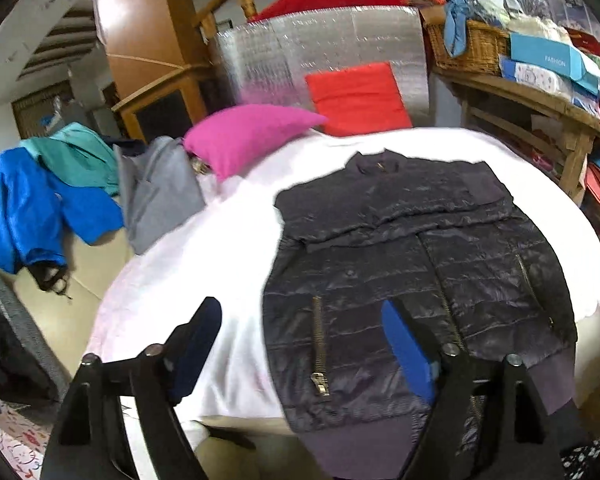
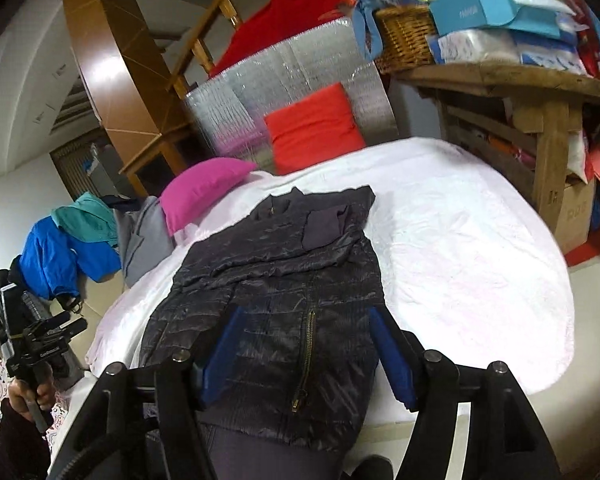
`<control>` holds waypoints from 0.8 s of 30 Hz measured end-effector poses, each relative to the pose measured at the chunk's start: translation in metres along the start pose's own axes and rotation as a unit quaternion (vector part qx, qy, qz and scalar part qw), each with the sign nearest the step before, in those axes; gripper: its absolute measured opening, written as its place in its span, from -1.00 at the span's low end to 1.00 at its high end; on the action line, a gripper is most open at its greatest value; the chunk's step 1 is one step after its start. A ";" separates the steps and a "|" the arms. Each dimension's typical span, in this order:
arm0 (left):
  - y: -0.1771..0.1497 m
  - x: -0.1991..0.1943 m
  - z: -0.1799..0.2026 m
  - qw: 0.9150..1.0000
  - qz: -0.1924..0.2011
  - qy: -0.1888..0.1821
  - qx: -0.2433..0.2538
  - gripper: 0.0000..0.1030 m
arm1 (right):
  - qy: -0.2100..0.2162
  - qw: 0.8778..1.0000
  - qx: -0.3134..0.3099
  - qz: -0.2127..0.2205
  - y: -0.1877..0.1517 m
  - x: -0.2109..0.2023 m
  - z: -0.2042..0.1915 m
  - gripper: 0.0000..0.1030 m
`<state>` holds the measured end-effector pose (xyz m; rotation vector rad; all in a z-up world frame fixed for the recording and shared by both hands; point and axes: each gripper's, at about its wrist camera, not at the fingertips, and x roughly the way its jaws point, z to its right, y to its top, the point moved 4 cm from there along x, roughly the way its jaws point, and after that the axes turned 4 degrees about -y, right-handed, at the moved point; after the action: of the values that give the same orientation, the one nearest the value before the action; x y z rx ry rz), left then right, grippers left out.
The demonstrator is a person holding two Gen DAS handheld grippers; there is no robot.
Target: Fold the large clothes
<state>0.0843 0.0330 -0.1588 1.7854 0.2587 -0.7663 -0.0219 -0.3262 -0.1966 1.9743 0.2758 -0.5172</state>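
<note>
I see a bed (image 1: 228, 240) under a white sheet (image 2: 460, 240). On it my dark quilted jacket (image 1: 400, 264) lies flat, collar far, ribbed hem hanging over the near edge, sleeves folded across the chest. A pink pillow (image 1: 248, 136) rests at the far left corner, a red cushion (image 1: 358, 98) at the far edge. Grey (image 1: 156, 192), teal (image 1: 76, 156) and blue garments (image 1: 28, 208) are piled left of the bed.

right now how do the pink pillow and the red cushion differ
The pink pillow lies plump on the white sheet's far-left edge; the red cushion is flatter, squarer and stands propped against the silver foil panel. The pink pillow touches the grey garment; the red cushion does not. Both are plain, single-colour.
</note>
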 end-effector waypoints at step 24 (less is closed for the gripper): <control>-0.008 0.153 -0.081 0.990 -0.081 0.004 -0.117 0.67 | -0.080 0.992 0.025 -0.095 0.044 0.217 0.014 0.34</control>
<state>0.2270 0.0798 -0.2446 1.5599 0.4840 -0.8076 0.1839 -0.3659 -0.2690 1.9523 0.3538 -0.8083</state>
